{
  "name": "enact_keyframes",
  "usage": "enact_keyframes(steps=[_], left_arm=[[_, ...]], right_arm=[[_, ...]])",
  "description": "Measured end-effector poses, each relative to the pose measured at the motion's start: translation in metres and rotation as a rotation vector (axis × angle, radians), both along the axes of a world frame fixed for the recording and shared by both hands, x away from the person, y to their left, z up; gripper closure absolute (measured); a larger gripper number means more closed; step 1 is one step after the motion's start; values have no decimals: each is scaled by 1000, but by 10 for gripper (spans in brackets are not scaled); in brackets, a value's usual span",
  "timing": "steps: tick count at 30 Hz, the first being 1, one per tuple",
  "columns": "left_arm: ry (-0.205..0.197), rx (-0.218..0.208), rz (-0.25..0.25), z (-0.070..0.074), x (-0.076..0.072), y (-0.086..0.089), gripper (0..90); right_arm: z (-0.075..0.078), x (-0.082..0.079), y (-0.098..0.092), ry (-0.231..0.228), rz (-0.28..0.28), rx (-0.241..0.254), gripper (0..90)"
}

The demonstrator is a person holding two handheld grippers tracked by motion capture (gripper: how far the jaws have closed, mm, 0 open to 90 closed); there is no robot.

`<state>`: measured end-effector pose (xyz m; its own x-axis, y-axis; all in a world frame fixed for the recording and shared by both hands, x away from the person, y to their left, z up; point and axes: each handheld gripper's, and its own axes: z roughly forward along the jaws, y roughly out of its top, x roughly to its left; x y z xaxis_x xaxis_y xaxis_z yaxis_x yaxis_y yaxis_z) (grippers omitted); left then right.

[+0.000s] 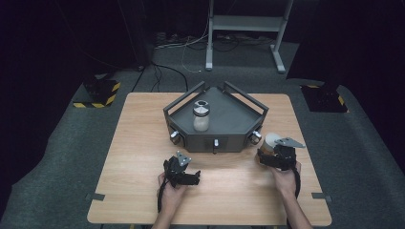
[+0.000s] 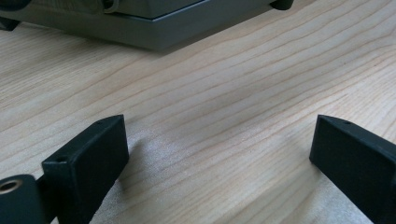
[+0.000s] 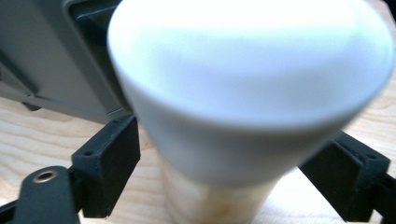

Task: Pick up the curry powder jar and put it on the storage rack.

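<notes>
We see our right claw (image 1: 273, 151) at four o'clock on the table (image 1: 143, 157), its jaws around a white-capped shaker (image 3: 243, 93); whether the pads press it we cannot tell. Just beside it, toward ten o'clock, stands the grey tray (image 1: 234, 121), its corner crowding the shaker. A glass jar (image 1: 201, 116) sits inside the tray. Our left claw (image 1: 181, 172) rests open and empty at six o'clock.

Tray (image 1: 239, 117) sits mid-table (image 1: 143, 191), toward far edge. Jar (image 1: 201, 116) stands in tray, left of centre. Capped bottle (image 1: 271, 143) stands on table just right of tray's near-right corner, btwn right gripper (image 1: 265, 156) jaws. Left gripper (image 1: 184, 172) in front of tray, left side.
</notes>
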<state>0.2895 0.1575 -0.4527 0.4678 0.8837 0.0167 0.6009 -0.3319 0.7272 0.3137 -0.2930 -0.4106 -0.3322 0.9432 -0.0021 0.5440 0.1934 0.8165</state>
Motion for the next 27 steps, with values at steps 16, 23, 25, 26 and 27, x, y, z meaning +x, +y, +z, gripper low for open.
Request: enact_keyframes(steps=[16, 23, 25, 26, 27], left_arm=[[0, -3, 2, 0, 0, 0, 46], [0, -2, 2, 0, 0, 0, 46], [0, -2, 1, 0, 0, 0, 47], [-1, -1, 1, 0, 0, 0, 46], [-1, -1, 1, 0, 0, 0, 46]], right_arm=[[-3, 6, -3, -29, 12, 35, 293], [-3, 4, -8, -43, 25, 38, 336], [-3, 4, -7, -46, 25, 35, 338], [-3, 4, -8, -47, 25, 36, 339], [-3, 4, -8, -47, 25, 36, 339]])
